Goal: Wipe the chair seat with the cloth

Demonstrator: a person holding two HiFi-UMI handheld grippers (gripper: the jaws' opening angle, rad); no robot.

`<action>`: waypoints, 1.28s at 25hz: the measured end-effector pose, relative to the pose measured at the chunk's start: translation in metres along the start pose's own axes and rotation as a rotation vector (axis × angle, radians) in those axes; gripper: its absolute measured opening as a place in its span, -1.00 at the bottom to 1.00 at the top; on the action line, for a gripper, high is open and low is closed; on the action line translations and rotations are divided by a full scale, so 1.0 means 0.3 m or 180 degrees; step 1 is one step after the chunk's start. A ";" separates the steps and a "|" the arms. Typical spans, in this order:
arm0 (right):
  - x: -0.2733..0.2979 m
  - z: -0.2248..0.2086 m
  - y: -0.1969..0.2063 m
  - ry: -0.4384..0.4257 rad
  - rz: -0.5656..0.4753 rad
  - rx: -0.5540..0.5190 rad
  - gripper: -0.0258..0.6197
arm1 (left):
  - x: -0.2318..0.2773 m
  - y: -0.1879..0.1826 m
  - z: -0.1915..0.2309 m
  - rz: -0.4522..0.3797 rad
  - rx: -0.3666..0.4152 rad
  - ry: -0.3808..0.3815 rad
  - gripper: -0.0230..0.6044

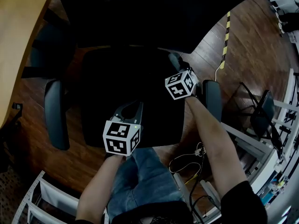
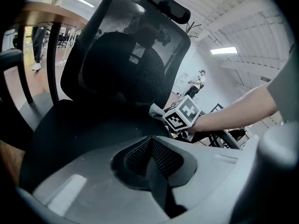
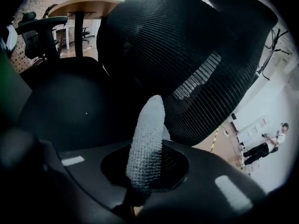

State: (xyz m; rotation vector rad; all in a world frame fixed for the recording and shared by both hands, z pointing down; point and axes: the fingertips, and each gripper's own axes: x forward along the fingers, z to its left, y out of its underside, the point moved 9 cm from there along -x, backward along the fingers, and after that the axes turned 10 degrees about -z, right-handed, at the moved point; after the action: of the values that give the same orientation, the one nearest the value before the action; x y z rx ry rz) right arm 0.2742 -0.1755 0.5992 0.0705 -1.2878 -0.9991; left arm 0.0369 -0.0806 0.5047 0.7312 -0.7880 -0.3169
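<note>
The black chair seat (image 1: 117,87) fills the middle of the head view, under the mesh backrest (image 1: 154,13). My right gripper (image 1: 176,62) is over the seat's far right corner, by the backrest, shut on a grey nubbly cloth (image 3: 147,134) that sticks up between its jaws. From the left gripper view the cloth (image 2: 156,110) shows just beyond the right gripper's marker cube (image 2: 183,115). My left gripper (image 1: 128,113) hovers low over the seat's front edge (image 2: 84,125); its jaws are shut with nothing between them.
Grey armrests (image 1: 56,113) (image 1: 212,99) flank the seat. A wooden desk (image 1: 18,36) stands at the left. Cables (image 1: 191,157) lie on the wooden floor at the right, near white frames (image 1: 275,125). A person's knee in jeans (image 1: 145,181) is just before the seat.
</note>
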 end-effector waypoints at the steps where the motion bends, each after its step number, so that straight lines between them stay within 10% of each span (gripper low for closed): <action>1: 0.002 -0.005 0.007 0.0000 0.0013 0.0004 -0.88 | 0.003 0.003 0.001 0.0007 -0.0006 -0.0005 -0.92; 32: -0.395 0.429 0.246 0.0069 -0.0167 0.0271 -0.88 | -0.253 0.207 -0.116 0.0071 0.0291 0.0222 -0.92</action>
State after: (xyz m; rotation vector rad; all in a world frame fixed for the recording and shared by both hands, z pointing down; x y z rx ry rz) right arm 0.2186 0.0059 0.5934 0.1807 -1.3141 -0.9855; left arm 0.0109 0.0193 0.4912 0.8144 -0.7476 -0.2351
